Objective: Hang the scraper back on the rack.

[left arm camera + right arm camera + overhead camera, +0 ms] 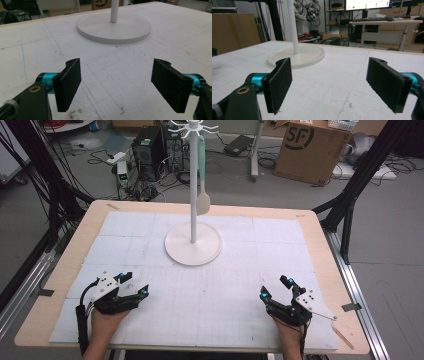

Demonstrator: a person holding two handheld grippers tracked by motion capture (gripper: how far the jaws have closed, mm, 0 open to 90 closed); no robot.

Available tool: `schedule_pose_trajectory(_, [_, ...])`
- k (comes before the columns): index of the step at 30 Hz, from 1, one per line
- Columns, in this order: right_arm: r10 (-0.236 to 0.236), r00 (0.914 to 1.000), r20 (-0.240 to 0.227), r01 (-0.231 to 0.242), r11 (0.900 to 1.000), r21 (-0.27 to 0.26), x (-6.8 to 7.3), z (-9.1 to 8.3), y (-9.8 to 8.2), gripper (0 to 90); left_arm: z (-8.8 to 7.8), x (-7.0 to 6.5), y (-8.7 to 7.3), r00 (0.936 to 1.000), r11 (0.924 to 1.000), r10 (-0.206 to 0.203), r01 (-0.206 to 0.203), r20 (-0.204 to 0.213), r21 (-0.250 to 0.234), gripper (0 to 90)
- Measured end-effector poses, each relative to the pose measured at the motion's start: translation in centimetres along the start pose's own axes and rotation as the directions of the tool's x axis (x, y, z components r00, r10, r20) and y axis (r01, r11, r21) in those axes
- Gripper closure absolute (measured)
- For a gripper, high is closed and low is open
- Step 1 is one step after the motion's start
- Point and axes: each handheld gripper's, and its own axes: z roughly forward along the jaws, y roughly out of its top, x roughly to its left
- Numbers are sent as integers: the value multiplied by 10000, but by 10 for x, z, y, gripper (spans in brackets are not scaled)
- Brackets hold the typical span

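**Two open grippers resting near a white hanging stand**

A wooden table (70, 270) covered by a white gridded mat (210, 290) is seen from above. Near the mat's far middle a white stand (193, 242) is placed, made of a round flat base and a thin upright pole topped with a ring of hooks. A spatula (202, 175) with a pale green handle and a beige blade is hung from one hook, its blade pointing down beside the pole, above the table's far edge.

The left gripper (135, 285) is held low over the near left part of the mat, well apart from the stand. Its jaws are spread wide, with nothing between them; in the left gripper view only bare mat is seen in the gap, and the stand's base (114, 27) lies ahead.

The right gripper (275, 287) is held over the near right part of the mat, likewise well apart from the stand. Its jaws are also spread wide and empty, and the base (297, 57) is seen ahead and to the left in the right gripper view.
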Motion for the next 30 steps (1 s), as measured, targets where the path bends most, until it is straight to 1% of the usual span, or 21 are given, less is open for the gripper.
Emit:
schedule_pose_trajectory(1, [26,10000,-1,-26,10000,10,0,0,0,198,0,0,0,10000,10000,25,-25,-7,16,247])
schedule_pose_trajectory(5, [71,10000,30,-71,9999,76,0,0,0,198,0,1,0,9999,9999,-110,110,-12,-17,247])
schedule_pose_trajectory(18, [72,10000,-1,-72,10000,26,-1,1,0,198,0,-1,0,10000,10000,44,-44,-25,35,247])
schedule_pose_trajectory(27, [48,10000,-10,-48,10000,38,-1,1,0,198,0,-1,0,10000,10000,31,-30,-32,51,247])
schedule_pose_trajectory(30, [72,10000,-21,-72,10000,64,0,1,0,198,0,0,0,10000,10000,-63,64,-32,32,247])
